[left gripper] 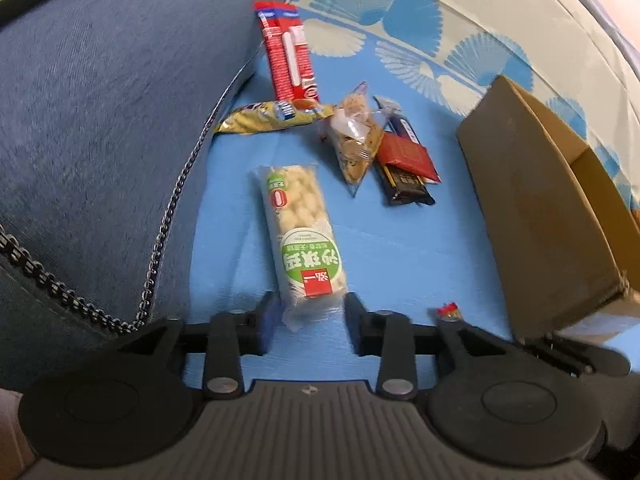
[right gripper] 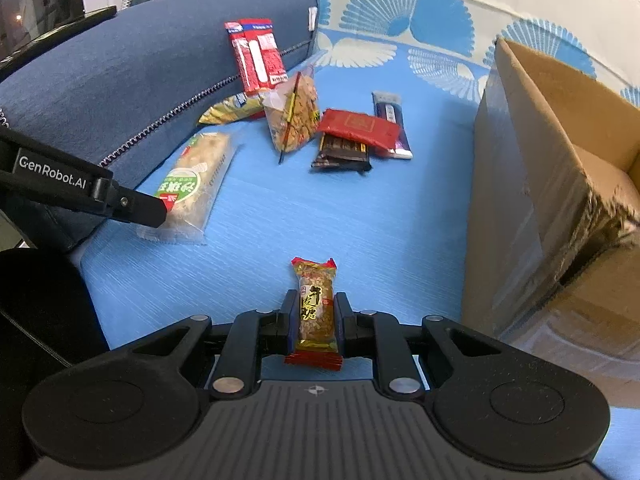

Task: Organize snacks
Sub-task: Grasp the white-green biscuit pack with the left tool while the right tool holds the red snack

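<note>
A long rice cracker pack (left gripper: 298, 224) with a green label lies on the blue mat (left gripper: 400, 248). Its near end sits between the fingers of my left gripper (left gripper: 310, 312), which is open; a thin gap shows at the left pad. In the right wrist view one left fingertip (right gripper: 154, 212) rests by that pack (right gripper: 196, 184). My right gripper (right gripper: 314, 316) is shut on a small gold-wrapped candy (right gripper: 317, 304) with red ends, held just above the mat.
Farther back lie a red biscuit pack (right gripper: 256, 54), a yellow bag (right gripper: 230, 110), a clear snack bag (right gripper: 296, 116), a red packet (right gripper: 358, 126) over a dark bar (right gripper: 342, 156). An open cardboard box (right gripper: 540, 160) stands right, a dark blue cushion (right gripper: 140, 80) left.
</note>
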`<control>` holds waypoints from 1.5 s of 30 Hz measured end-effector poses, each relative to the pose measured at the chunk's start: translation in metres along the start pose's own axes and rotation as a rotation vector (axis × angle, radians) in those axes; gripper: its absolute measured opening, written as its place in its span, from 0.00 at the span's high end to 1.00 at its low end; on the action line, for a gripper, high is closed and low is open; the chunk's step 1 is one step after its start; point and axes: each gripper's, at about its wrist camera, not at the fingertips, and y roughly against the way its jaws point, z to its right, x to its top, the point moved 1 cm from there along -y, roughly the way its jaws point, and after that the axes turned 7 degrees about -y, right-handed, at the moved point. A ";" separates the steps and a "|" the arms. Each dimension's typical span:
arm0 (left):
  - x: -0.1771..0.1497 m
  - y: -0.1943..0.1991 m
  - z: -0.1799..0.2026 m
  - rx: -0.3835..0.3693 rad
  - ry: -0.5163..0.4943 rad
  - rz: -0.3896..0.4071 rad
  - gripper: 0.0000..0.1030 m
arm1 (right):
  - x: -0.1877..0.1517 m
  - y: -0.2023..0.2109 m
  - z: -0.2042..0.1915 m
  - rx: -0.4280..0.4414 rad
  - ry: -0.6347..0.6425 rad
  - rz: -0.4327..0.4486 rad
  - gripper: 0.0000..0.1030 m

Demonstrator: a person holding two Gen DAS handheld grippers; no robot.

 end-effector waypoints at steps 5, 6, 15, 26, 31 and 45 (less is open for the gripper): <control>0.004 -0.002 -0.001 0.018 0.021 0.032 0.31 | -0.002 0.001 0.001 0.008 -0.008 -0.005 0.81; 0.005 -0.004 -0.001 0.019 0.021 0.033 0.31 | -0.002 0.001 0.001 0.008 -0.006 -0.009 0.80; 0.007 -0.015 0.014 0.067 -0.051 0.038 0.31 | -0.005 0.000 -0.002 -0.012 0.028 -0.016 0.79; 0.006 -0.021 0.021 0.130 -0.109 0.029 0.61 | 0.000 0.010 0.003 -0.031 0.009 0.057 0.82; 0.003 -0.016 0.025 0.074 -0.137 0.032 0.61 | -0.002 0.007 0.002 -0.035 0.016 0.042 0.82; 0.002 -0.026 0.031 0.060 -0.159 -0.001 0.58 | -0.003 -0.002 0.004 -0.034 -0.005 -0.006 0.80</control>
